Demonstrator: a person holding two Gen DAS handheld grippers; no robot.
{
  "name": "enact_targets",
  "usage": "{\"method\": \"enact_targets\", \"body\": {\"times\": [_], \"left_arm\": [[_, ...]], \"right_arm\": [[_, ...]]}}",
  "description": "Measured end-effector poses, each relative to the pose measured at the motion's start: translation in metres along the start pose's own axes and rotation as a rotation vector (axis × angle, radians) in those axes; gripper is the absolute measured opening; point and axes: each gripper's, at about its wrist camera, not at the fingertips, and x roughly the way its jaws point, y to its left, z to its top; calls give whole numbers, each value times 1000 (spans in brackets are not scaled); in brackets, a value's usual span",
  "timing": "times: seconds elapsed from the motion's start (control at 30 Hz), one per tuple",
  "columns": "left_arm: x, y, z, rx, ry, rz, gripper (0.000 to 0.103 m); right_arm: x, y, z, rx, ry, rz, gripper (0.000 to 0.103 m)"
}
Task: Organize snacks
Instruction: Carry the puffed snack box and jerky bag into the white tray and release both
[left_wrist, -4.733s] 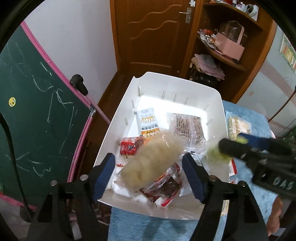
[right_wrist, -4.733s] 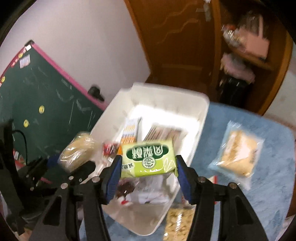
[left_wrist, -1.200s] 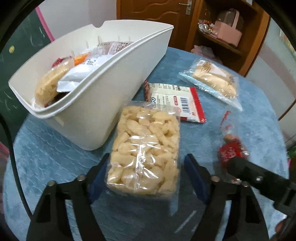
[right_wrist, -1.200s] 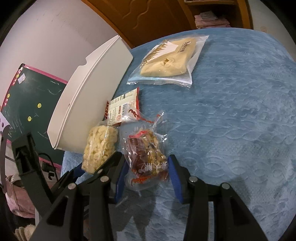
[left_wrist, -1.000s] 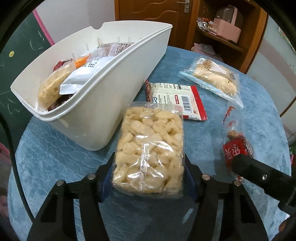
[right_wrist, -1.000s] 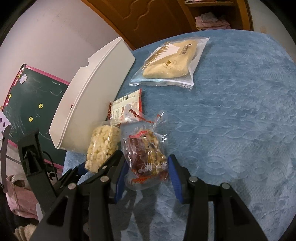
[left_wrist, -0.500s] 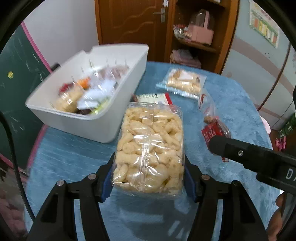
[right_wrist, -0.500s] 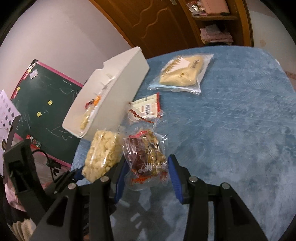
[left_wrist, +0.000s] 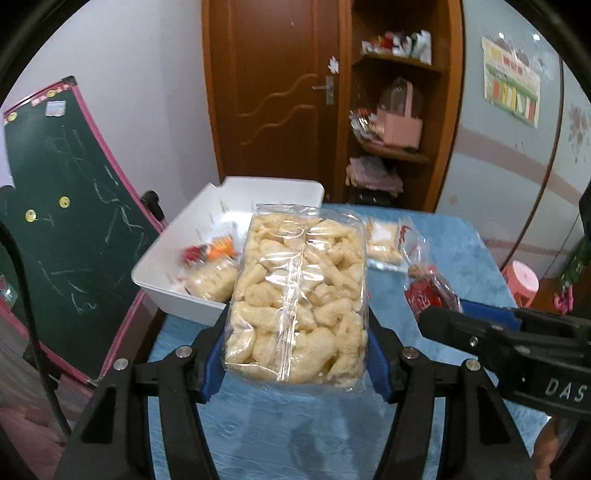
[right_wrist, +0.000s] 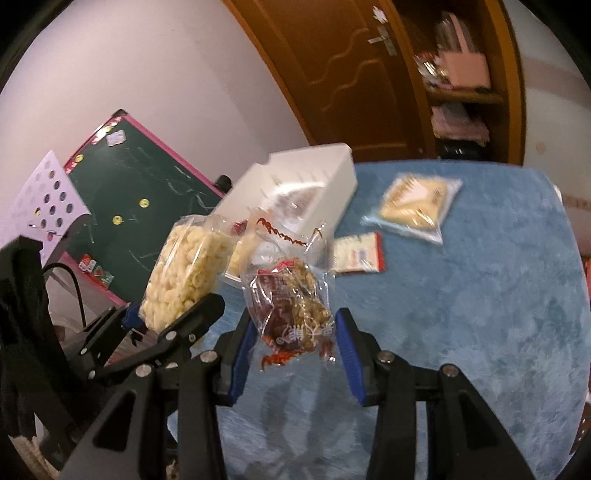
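Observation:
My left gripper (left_wrist: 295, 358) is shut on a clear bag of pale puffed snacks (left_wrist: 299, 295), held up above the blue table. That bag (right_wrist: 184, 273) also shows at the left of the right wrist view. My right gripper (right_wrist: 293, 350) is shut on a clear packet of nuts with a red label (right_wrist: 291, 310), raised off the table; the packet (left_wrist: 428, 291) appears right of the puffed snack bag in the left wrist view. The white bin (left_wrist: 166, 280) with several snacks inside stands ahead to the left, and its wall (right_wrist: 340, 184) shows in the right wrist view.
A red-and-white packet (right_wrist: 358, 254) and a clear bag of yellow pastry (right_wrist: 413, 203) lie on the blue tablecloth (right_wrist: 480, 295) right of the bin. A green chalkboard (left_wrist: 55, 206) leans at the left. A wooden door (left_wrist: 273, 92) and shelves (left_wrist: 399, 110) stand behind.
Both grippers have lifted their packets up off the table, and the views have tipped up towards the door. The bin now lies lower and farther off.

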Motion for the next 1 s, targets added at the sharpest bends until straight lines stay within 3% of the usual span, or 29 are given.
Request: {"method": "enact_targets", "body": {"times": [0.47,0.73,0.87,1.0], "left_arm": [[-20,92,56,-62,-64,80,61],[-24,137,122,-17,-111,131,61],[0,147,153,0,-83,118,62],[49,158,179,-25,10,53,62]], "right_arm": [[-3,71,45,-96,-35,34,44],[-3,96,98,-121,-70,-15,44],[12,102,137,-122,-83,-37,44],[46,97,168,-88,-50,-61,44]]}}
